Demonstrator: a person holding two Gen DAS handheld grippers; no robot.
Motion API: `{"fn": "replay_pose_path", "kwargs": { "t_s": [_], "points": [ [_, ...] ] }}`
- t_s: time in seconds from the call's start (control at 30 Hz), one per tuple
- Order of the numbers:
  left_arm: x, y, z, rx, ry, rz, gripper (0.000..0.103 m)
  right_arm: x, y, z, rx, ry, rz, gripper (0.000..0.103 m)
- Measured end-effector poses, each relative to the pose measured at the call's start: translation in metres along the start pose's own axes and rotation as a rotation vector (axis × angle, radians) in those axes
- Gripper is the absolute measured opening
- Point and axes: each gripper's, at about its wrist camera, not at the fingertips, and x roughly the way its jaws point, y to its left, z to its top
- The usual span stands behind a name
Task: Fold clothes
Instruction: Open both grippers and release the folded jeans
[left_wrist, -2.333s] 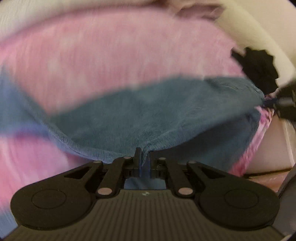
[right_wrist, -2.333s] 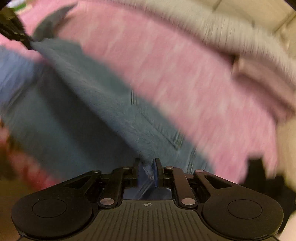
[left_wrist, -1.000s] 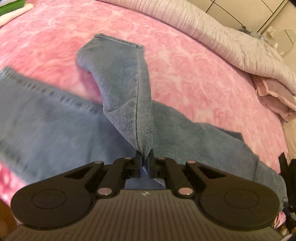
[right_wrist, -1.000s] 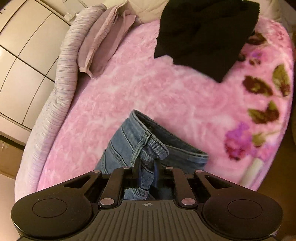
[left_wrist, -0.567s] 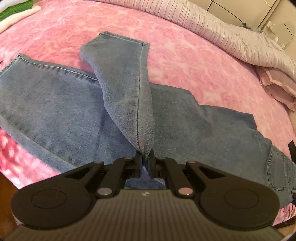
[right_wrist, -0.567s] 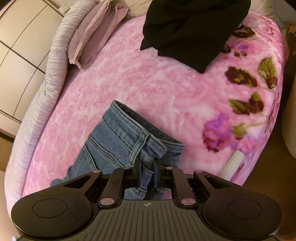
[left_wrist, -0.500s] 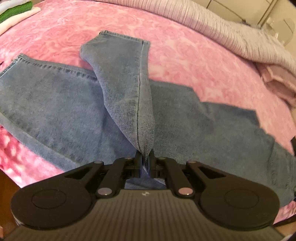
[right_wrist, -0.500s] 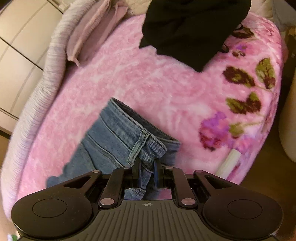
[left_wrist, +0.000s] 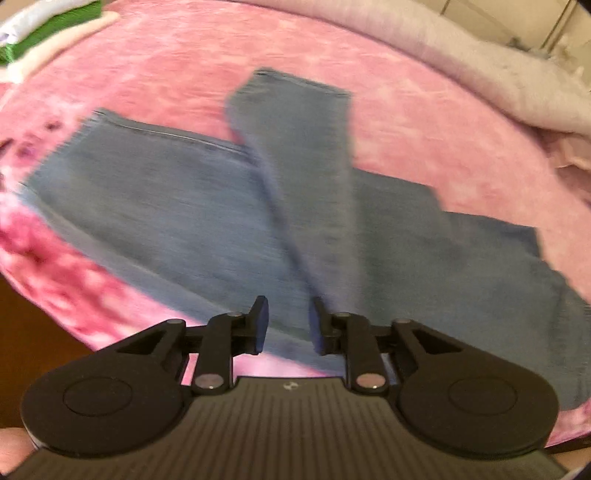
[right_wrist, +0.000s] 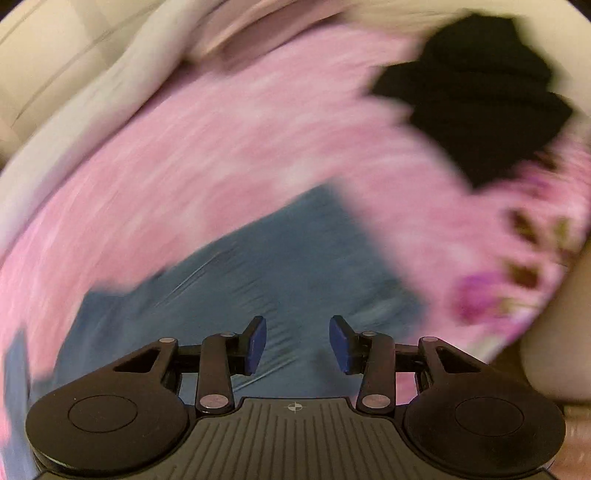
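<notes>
Matt blue denim jeans (left_wrist: 177, 206), fuzzy pink fleece blanket (left_wrist: 177, 77)

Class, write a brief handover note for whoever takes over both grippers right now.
Left gripper: open, empty, above the jeans.
Right gripper: open, empty, over the jeans' other end; view blurred.
Jeans lie on the pink blanket, one leg slanting across the other.
Black garment lies beyond.
Done: jeans laid out.
Left: align the legs, fold.

Pink floral blanket (left_wrist: 192, 48) spread over bed, pale striped quilt (left_wrist: 480, 74) bunched along far edge. Cream panelled cupboards (right_wrist: 44, 55) behind, brown floor (left_wrist: 33, 332) below. Warm dim light.
</notes>
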Motion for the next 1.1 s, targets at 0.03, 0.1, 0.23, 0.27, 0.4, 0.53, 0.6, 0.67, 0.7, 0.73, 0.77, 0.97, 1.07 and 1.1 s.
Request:
{"fn": "replay_pose_path", "kwargs": {
  "t_s": [0.03,0.1,0.23,0.27,0.4,0.53,0.6,0.67,0.7,0.73,0.77,0.97,1.07,1.1],
  "points": [
    [0.0,0.012,0.007,-0.027,-0.008,-0.011,0.017,0.006,0.021,-0.005,-0.029,0.007,0.016,0.042],
    [0.005,0.033,0.023,-0.056,-0.001,-0.004,0.017,0.019,0.063,-0.014,-0.086,0.02,0.049,0.042],
    [0.028,0.078,0.054,-0.051,0.023,0.045,0.017,0.044,0.147,-0.032,-0.2,0.046,0.115,0.042],
    [0.034,0.091,0.062,-0.055,0.032,0.058,0.017,0.05,0.168,-0.037,-0.229,0.053,0.132,0.042],
    [0.05,0.143,0.09,-0.09,0.026,0.072,0.017,0.075,0.253,-0.056,-0.343,0.079,0.197,0.042],
    [0.07,0.187,0.107,-0.056,0.067,0.1,0.006,0.102,0.299,-0.064,-0.347,0.114,0.14,0.042],
    [0.065,0.202,0.118,-0.089,0.069,0.081,0.007,0.112,0.319,-0.065,-0.346,0.118,0.126,0.042],
    [0.053,0.211,0.131,-0.098,0.041,0.092,0.008,0.112,0.333,-0.062,-0.342,0.099,0.152,0.042],
    [0.047,0.216,0.138,-0.11,0.018,0.094,0.009,0.114,0.34,-0.061,-0.336,0.097,0.175,0.042],
    [0.042,0.222,0.144,-0.131,0.0,0.085,0.009,0.116,0.347,-0.06,-0.33,0.098,0.197,0.042],
    [0.04,0.226,0.148,-0.151,-0.005,0.083,0.009,0.122,0.353,-0.06,-0.306,0.128,0.239,0.042],
    [0.037,0.251,0.154,-0.253,0.003,0.11,0.009,0.172,0.382,-0.072,-0.116,0.366,0.483,0.042],
    [0.036,0.264,0.144,-0.334,0.027,0.106,0.009,0.201,0.392,-0.086,-0.098,0.426,0.431,0.042],
    [0.036,0.269,0.14,-0.361,0.036,0.105,0.009,0.205,0.395,-0.086,-0.085,0.422,0.439,0.036]
  ]
}}
